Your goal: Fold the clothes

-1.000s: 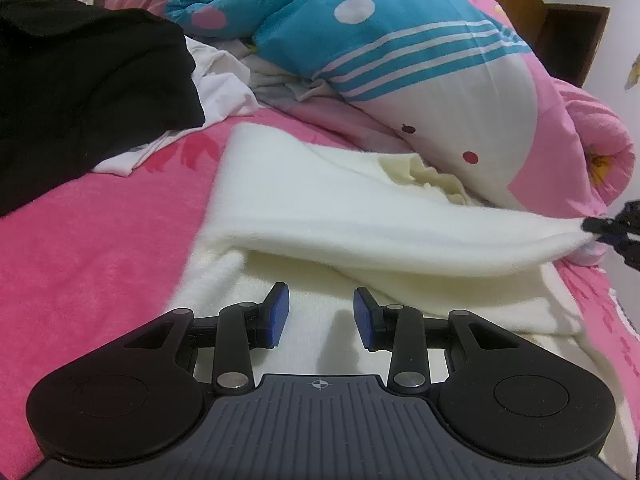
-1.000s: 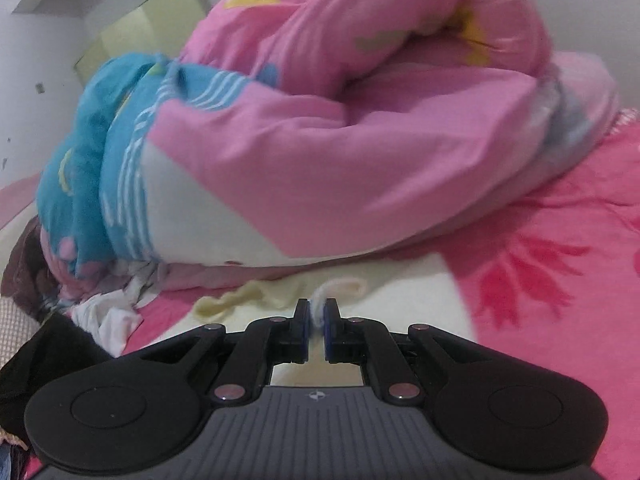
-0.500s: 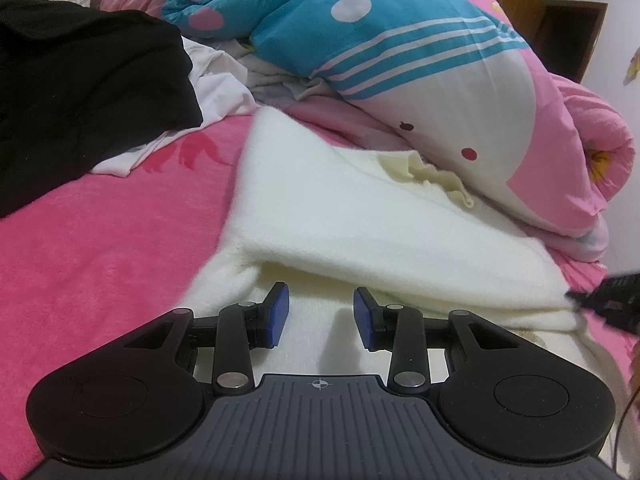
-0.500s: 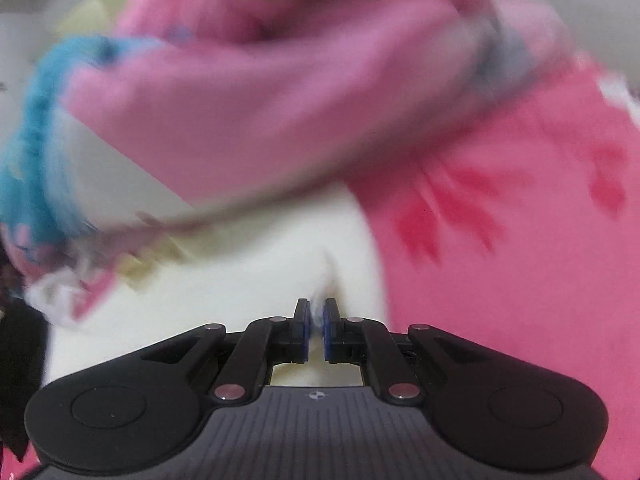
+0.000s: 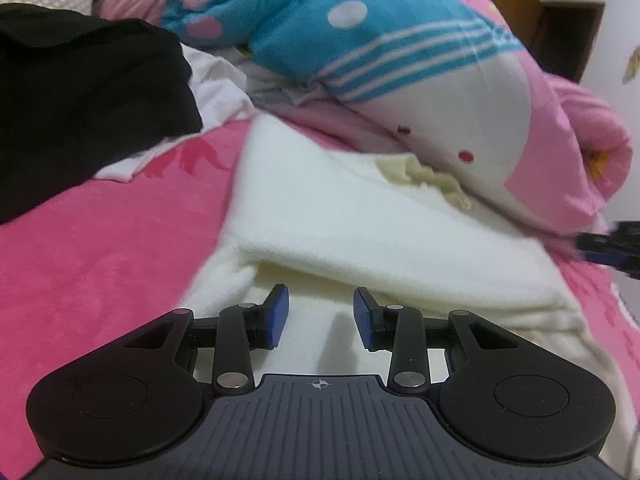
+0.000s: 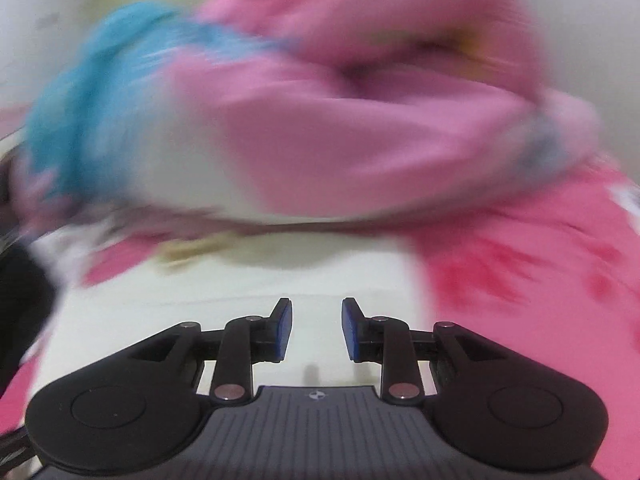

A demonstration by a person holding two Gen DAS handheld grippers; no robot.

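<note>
Garment [image 5: 360,232] just beyond hand-held gripper [image 5: 320,316]

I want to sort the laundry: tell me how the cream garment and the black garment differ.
The cream garment is pale and lies spread with one layer folded over, just ahead of the open left tongs; the black garment is dark and sits bunched in a heap farther off to the left. The cream one lies against the pink and blue quilt; the black one rests on something white. Both lie on the pink bedcover.

One cream garment [image 5: 360,216], one black garment [image 5: 80,100], one white garment [image 5: 216,84], one quilt [image 5: 400,52], two grippers [image 5: 320,316] [image 6: 316,328].
</note>
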